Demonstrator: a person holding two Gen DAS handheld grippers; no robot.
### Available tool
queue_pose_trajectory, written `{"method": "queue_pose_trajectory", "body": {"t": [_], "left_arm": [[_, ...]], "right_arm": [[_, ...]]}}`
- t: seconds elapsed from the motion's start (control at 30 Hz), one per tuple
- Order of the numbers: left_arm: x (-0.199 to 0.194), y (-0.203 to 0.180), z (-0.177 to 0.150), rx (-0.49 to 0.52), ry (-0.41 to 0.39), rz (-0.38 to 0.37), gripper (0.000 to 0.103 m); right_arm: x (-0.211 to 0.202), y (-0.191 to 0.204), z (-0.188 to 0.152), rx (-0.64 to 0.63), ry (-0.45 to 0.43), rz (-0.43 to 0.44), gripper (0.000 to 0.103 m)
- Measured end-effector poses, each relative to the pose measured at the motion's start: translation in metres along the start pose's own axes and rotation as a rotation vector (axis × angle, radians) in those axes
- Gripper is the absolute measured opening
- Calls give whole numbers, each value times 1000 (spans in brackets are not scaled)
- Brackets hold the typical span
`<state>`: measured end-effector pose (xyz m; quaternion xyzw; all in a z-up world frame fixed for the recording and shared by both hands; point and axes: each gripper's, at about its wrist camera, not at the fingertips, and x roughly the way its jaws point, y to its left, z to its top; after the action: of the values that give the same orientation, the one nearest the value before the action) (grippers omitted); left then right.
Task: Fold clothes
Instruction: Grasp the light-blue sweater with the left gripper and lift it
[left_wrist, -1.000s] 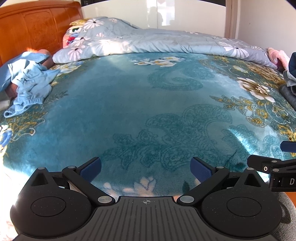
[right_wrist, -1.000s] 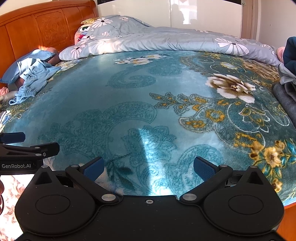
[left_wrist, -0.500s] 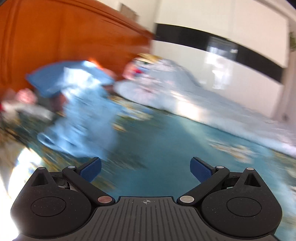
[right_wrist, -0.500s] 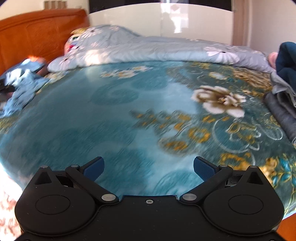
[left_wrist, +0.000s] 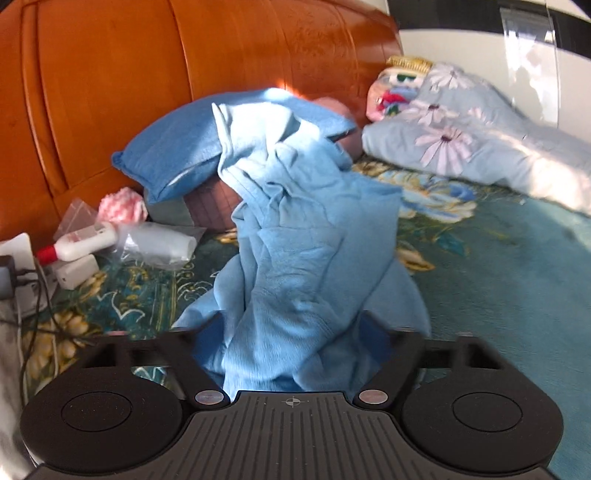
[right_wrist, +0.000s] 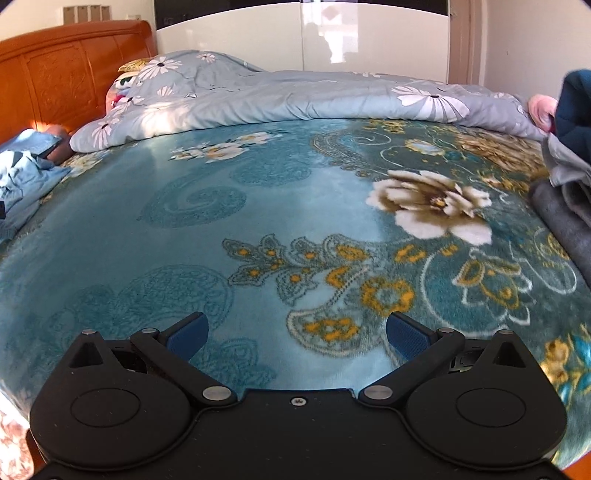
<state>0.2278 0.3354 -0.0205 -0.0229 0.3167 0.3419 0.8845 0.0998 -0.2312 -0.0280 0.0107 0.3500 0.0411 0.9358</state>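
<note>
Swinging over from the open blanket, the left gripper (left_wrist: 295, 347) has been closing around the light blue garment (left_wrist: 306, 236), which is lying crumpled near the headboard (left_wrist: 184, 48); whether it is pinching yet is unclear. Open-jawed, the right gripper (right_wrist: 297, 332) is waiting over the blanket (right_wrist: 258, 221), probably the folding space.

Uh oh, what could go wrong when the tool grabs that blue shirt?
The left tool has just been closing around the crumpled light blue garment. It may pinch several bunched layers at once. Pulling might also drag the blue pillow beneath the cloth, or nudge the white red-capped bottle nearby.
</note>
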Motion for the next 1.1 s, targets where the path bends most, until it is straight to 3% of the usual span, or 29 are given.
{"method": "queue_pose_trajectory", "body": {"t": [0.03,0.17,0.33,0.5,0.6,0.7,0.83,0.93,1.03,1.1], "left_arm": [[5,1,1,-3,14,-9,38],[7,5,6,-23,-6,-18,12],[-15,11,30,-93,-93,-102,8],[-61,-1,67,-115,-224,-287,7],[-113,-31,81,-67,-319,-467,7],[-175,-73,82,-26,-381,-752,7],[-262,-125,62,19,-408,-1220,7],[-304,-153,49,35,-370,-1437,7],[-320,-164,41,38,-357,-1535,8],[-318,-171,37,45,-316,-1502,8]], "right_arm": [[1,1,3,2,-3,-7,102],[-1,3,13,14,-38,-10,102],[-6,7,19,1,-52,-5,102],[-11,8,18,20,-52,-8,102],[-15,7,16,31,-59,-9,102],[-20,5,14,54,-66,-12,102],[-30,1,15,84,-86,-14,102],[-40,-6,17,88,-108,-35,102],[-50,-17,20,92,-131,-69,102],[-57,-24,20,97,-143,-88,102]]}}
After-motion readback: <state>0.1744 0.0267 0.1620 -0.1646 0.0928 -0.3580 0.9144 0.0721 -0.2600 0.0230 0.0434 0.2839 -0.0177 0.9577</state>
